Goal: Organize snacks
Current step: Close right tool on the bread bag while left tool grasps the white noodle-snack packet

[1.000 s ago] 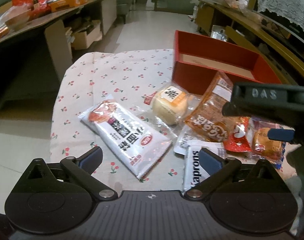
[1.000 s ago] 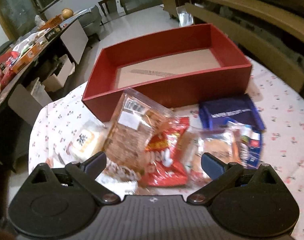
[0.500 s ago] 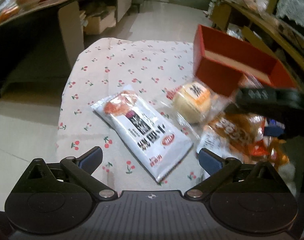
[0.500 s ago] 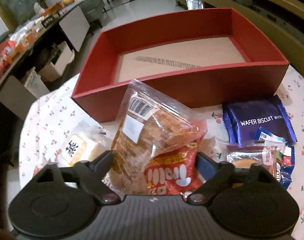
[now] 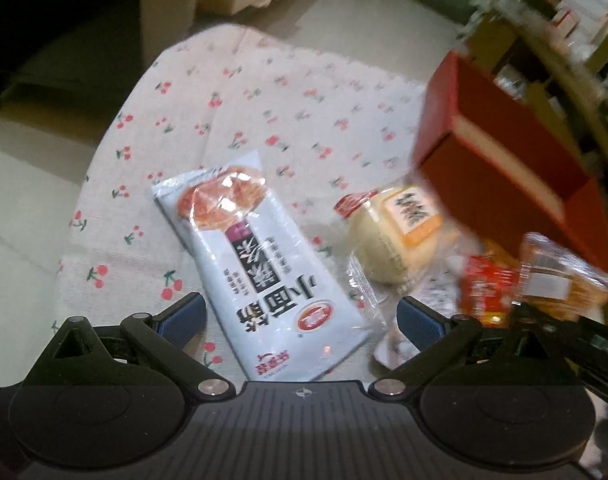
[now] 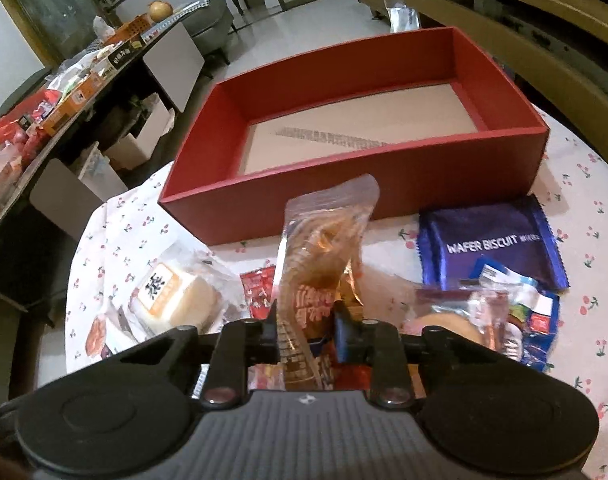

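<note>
My right gripper [image 6: 307, 332] has its jaws closing, and the pads press on a clear orange snack bag [image 6: 324, 248], which stands up between them in front of the red box [image 6: 344, 196]. The box holds no snacks. In the left wrist view the same orange bag [image 5: 564, 280] shows at the right edge beside a small red packet [image 5: 488, 292]. My left gripper [image 5: 300, 318] is open over the near end of a long white snack pack [image 5: 264, 264], without touching it. A round bun in clear wrap [image 5: 396, 232] lies just right of that pack.
A blue wafer biscuit pack [image 6: 488, 240] and several small wrapped cakes [image 6: 492, 312] lie right of the held bag. The cherry-print tablecloth [image 5: 264, 100] ends at the table's left edge, with floor below. A cluttered side table [image 6: 64, 92] stands at far left.
My right gripper has gone from wide open to shut on the orange bag, which now stands upright. My left gripper has rolled and come in closer over the white pack.
</note>
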{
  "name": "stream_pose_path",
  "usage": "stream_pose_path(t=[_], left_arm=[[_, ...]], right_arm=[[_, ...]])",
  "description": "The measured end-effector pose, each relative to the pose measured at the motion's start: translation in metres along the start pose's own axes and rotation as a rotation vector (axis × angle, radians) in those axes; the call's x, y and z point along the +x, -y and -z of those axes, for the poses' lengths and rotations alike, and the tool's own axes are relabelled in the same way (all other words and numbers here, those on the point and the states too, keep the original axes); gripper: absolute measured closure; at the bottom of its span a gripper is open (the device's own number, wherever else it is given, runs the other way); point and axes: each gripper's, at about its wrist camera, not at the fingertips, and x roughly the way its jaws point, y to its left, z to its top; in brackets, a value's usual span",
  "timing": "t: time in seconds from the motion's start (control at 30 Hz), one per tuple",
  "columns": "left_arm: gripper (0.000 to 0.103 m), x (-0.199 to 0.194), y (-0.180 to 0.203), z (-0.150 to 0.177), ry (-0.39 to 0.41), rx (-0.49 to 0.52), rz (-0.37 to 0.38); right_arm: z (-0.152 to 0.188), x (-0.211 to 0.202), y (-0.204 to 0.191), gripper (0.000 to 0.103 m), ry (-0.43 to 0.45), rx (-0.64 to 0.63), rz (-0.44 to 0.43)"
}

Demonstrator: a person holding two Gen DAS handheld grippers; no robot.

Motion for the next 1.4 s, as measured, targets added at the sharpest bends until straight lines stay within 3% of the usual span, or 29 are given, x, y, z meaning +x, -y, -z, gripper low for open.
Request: stream_pose_path(t=[0.17, 0.33, 0.4, 0.47, 0.53, 0.63, 0.7, 0.73, 0.77, 0.83, 0.93, 1.1, 1.17, 1.23, 1.4], left_arm=[[0.004, 0.002, 0.004, 0.001, 0.028, 0.023, -0.049], [0.018, -0.001, 0.004, 0.004, 0.040, 0.096, -0.070], [0.023, -0.004, 0.002, 0.006, 0.042, 0.120, -0.072], [0.028, -0.007, -0.001, 0.007, 0.040, 0.135, -0.063], [0.032, -0.010, -0.003, 0.010, 0.037, 0.149, -0.048], [0.036, -0.016, -0.004, 0.018, 0.010, 0.194, -0.027], [0.036, -0.018, -0.005, 0.021, 0.003, 0.212, -0.016], [0.033, -0.019, -0.006, 0.022, 0.002, 0.210, -0.009], [0.030, -0.019, -0.008, 0.021, 0.000, 0.197, 0.000], [0.017, -0.019, -0.011, 0.017, -0.012, 0.143, 0.025], [0.013, -0.016, -0.016, 0.007, -0.013, 0.047, 0.053], [0.010, -0.001, -0.001, -0.007, 0.000, 0.005, -0.049], [0.012, 0.003, 0.006, -0.009, 0.014, 0.034, -0.096], [0.024, 0.003, 0.012, -0.006, 0.023, 0.102, -0.139], [0.036, -0.006, 0.008, 0.007, 0.024, 0.182, -0.126]], right_arm=[[0.000, -0.002, 0.007, 0.076, -0.034, -0.012, -0.028], [0.005, 0.000, -0.002, 0.073, -0.055, -0.088, 0.002], [0.007, 0.003, -0.011, 0.066, -0.069, -0.140, 0.025], [0.011, 0.006, -0.020, 0.049, -0.079, -0.176, 0.030], [0.015, 0.014, -0.029, 0.040, -0.100, -0.232, 0.040], [0.022, 0.022, -0.032, 0.045, -0.087, -0.280, 0.075], [0.024, 0.018, -0.032, 0.056, -0.081, -0.303, 0.085], [0.024, 0.015, -0.032, 0.068, -0.077, -0.302, 0.085], [0.023, 0.013, -0.029, 0.071, -0.074, -0.295, 0.083], [0.024, 0.009, -0.023, 0.071, -0.088, -0.278, 0.055], [0.029, 0.003, -0.019, 0.072, -0.095, -0.282, 0.044], [0.035, -0.014, -0.016, 0.073, -0.097, -0.272, 0.011], [0.035, -0.018, -0.016, 0.073, -0.092, -0.275, 0.000], [0.038, -0.020, -0.015, 0.073, -0.094, -0.280, -0.004], [0.036, -0.024, -0.015, 0.073, -0.097, -0.274, -0.030]])
